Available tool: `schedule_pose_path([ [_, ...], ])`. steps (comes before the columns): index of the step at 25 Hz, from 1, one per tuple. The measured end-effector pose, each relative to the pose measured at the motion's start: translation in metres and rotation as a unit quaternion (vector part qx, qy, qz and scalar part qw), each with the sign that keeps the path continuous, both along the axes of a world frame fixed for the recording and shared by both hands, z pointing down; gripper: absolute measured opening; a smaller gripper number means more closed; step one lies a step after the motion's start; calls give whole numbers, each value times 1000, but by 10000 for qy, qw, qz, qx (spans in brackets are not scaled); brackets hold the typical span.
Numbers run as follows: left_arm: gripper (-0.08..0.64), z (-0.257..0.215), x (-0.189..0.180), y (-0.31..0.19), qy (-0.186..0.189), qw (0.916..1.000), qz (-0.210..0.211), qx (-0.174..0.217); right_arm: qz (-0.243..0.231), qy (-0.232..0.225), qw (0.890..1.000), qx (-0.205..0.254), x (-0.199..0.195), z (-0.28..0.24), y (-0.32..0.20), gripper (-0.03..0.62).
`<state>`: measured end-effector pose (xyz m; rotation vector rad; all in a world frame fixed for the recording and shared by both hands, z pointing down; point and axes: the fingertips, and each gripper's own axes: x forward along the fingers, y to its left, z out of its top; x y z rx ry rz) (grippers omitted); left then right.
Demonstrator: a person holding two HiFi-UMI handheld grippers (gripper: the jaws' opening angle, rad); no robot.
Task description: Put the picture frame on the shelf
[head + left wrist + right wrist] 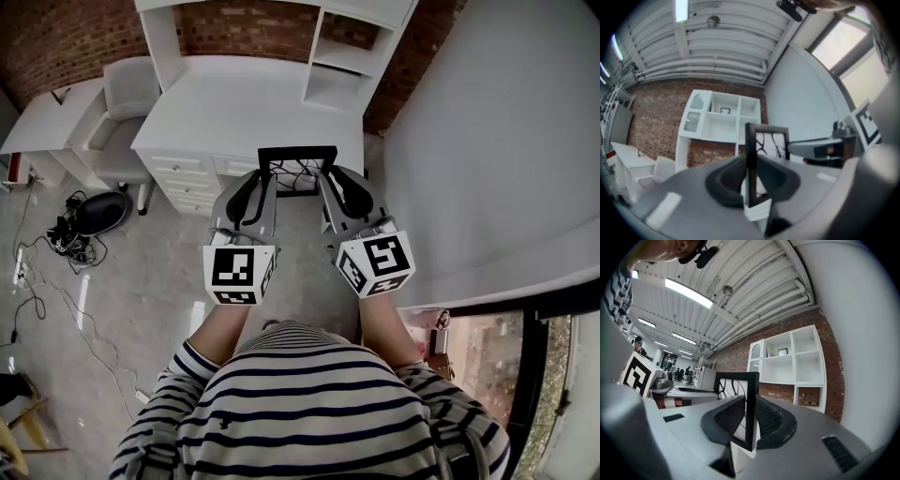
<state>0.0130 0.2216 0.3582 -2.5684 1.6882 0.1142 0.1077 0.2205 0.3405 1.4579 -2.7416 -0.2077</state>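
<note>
A black picture frame [298, 171] with a white picture of dark branching lines is held upright in the air between both grippers. My left gripper [264, 187] is shut on the frame's left edge [751, 164], its dark pads pressed on both faces. My right gripper [328, 187] is shut on the frame's right edge [751, 408] in the same way. The white shelf unit [352, 56] stands ahead on a white desk [234, 103] against the brick wall; in both gripper views the shelf unit [723, 118] [794, 359] shows beyond the frame, with a small dark frame in one compartment.
A grey chair [122, 122] stands left of the desk. Cables and a dark round object [98, 211] lie on the floor at the left. A big white wall [497, 159] runs along the right. The person's striped shirt [319, 412] fills the bottom of the head view.
</note>
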Motion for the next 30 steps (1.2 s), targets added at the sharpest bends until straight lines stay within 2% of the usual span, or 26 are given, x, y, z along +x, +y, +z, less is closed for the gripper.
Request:
schedule_pose_path([
  [14,75,8,2,-10,85,9998,140,149,8,33,9997,235,2,5,-5,58],
  [21,75,-21,16,-115,9,10000,-73,23,-204,-105,9996,161,16,-23,-114,58],
  [30,75,-47,42,-199,-14,9989,-445,116,-697,-168,9970,288,42,-50,-204,58],
])
